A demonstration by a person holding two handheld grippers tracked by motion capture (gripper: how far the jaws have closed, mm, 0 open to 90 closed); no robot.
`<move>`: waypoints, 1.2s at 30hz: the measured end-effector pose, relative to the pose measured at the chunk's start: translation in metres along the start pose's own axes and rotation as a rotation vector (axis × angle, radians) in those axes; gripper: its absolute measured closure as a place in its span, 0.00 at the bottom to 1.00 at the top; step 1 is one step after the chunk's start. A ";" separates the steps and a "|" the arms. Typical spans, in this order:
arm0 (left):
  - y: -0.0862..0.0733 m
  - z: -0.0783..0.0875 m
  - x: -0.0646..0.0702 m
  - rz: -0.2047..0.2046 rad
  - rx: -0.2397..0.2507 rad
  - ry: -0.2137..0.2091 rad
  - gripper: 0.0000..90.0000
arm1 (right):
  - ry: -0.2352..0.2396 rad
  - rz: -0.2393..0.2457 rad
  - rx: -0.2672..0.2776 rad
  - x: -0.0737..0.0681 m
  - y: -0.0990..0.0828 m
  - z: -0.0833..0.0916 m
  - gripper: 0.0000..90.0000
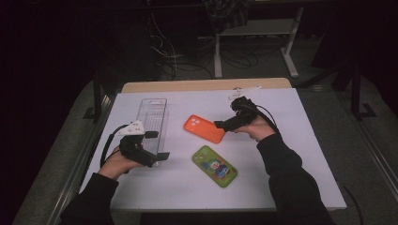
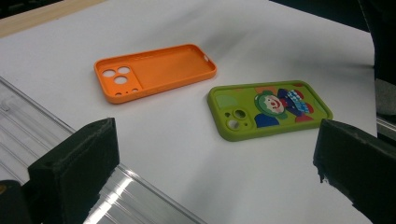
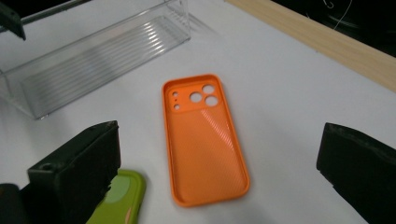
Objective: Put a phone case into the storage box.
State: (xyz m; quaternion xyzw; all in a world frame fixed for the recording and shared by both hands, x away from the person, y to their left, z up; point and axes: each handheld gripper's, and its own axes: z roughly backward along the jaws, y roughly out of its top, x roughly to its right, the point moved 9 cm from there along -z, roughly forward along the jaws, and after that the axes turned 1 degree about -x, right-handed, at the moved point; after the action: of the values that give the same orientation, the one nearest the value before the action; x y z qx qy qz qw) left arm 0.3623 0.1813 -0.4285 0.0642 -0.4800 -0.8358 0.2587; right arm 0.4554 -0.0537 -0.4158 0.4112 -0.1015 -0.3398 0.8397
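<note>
An orange phone case (image 1: 203,128) lies inside-up near the middle of the white table; it also lies in the left gripper view (image 2: 154,71) and the right gripper view (image 3: 203,138). A green phone case with a cartoon print (image 1: 214,166) lies in front of it, seen again from the left gripper (image 2: 268,109) and as a corner (image 3: 120,200). A clear plastic tray (image 1: 153,123) stands at the left. My left gripper (image 1: 156,145) hovers open over the tray's near end. My right gripper (image 1: 226,125) is open just right of the orange case, empty.
The white table sheet (image 1: 281,154) has a wooden edge (image 1: 206,85) at the back. A small clear object (image 1: 244,92) lies behind my right gripper. Desk legs and cables stand on the dark floor beyond.
</note>
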 end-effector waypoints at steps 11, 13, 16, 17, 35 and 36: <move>0.000 0.000 -0.001 0.002 0.004 0.003 0.00 | 0.012 0.010 0.034 0.006 0.028 -0.018 0.00; 0.000 0.000 -0.001 0.002 0.004 0.005 0.00 | 0.020 0.019 0.034 0.005 0.033 -0.021 0.00; 0.001 0.000 -0.001 0.000 0.005 0.006 0.00 | 0.027 0.024 0.041 0.005 0.040 -0.027 0.00; 0.001 0.000 -0.001 0.001 0.006 0.007 0.00 | 0.027 0.031 0.038 0.005 0.044 -0.031 0.00; 0.000 0.003 -0.003 -0.002 0.008 0.012 0.00 | 0.043 0.065 -0.045 -0.004 0.042 -0.063 0.00; 0.000 0.003 -0.003 0.003 0.009 0.013 0.00 | 0.041 0.069 -0.052 -0.004 0.040 -0.066 0.00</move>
State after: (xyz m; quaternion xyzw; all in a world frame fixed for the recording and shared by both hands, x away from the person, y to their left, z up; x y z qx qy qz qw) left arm 0.3637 0.1849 -0.4274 0.0700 -0.4821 -0.8328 0.2629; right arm 0.5013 0.0072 -0.4268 0.3922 -0.0896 -0.3049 0.8632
